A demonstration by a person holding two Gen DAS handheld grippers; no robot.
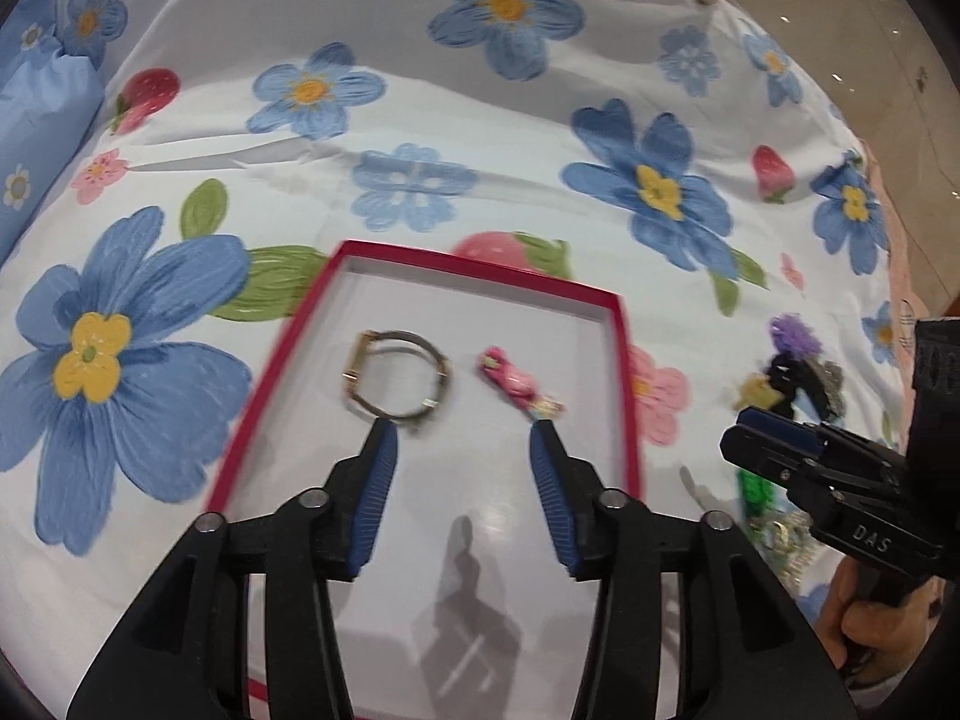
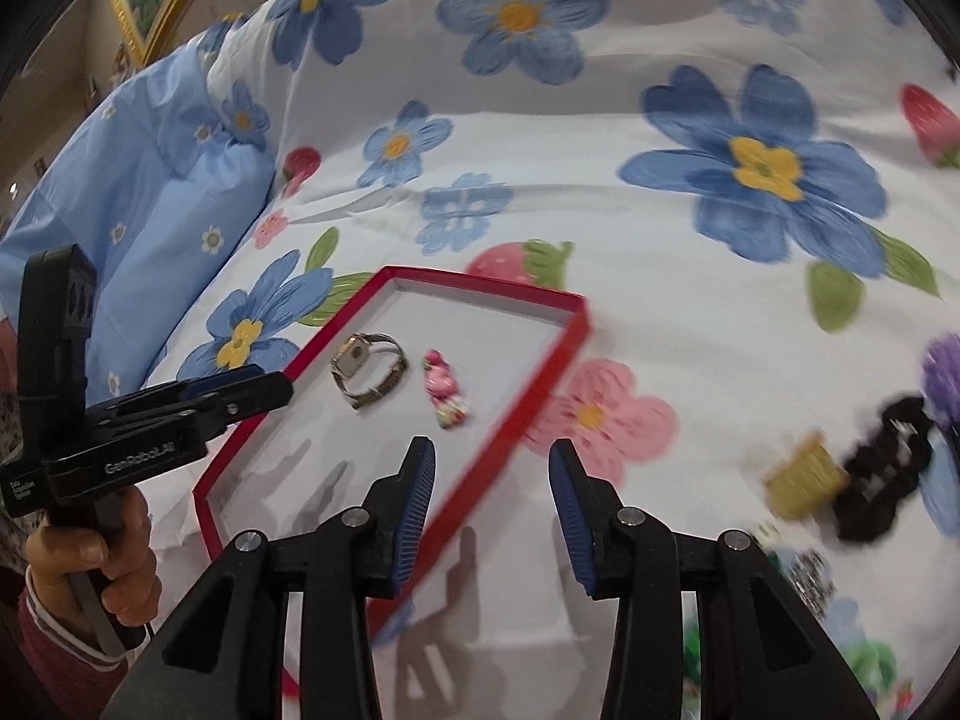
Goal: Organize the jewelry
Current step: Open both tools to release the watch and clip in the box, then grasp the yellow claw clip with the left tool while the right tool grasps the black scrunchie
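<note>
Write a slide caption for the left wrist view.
Open left gripper above a red tray on a floral bedsheet, the tray holding a watch and a pink hair clip.

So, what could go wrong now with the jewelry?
1. The red tray lies on a soft bedspread; a claw pressing its rim could tip it, sliding the watch and pink piece.
2. The loose pile, black scrunchie and gold piece, lies close together; the open right claw might grab two things.

Red-rimmed white tray [image 1: 624, 360], pink clip [image 1: 515, 385], blue-floral sheet [image 1: 420, 90].
</note>
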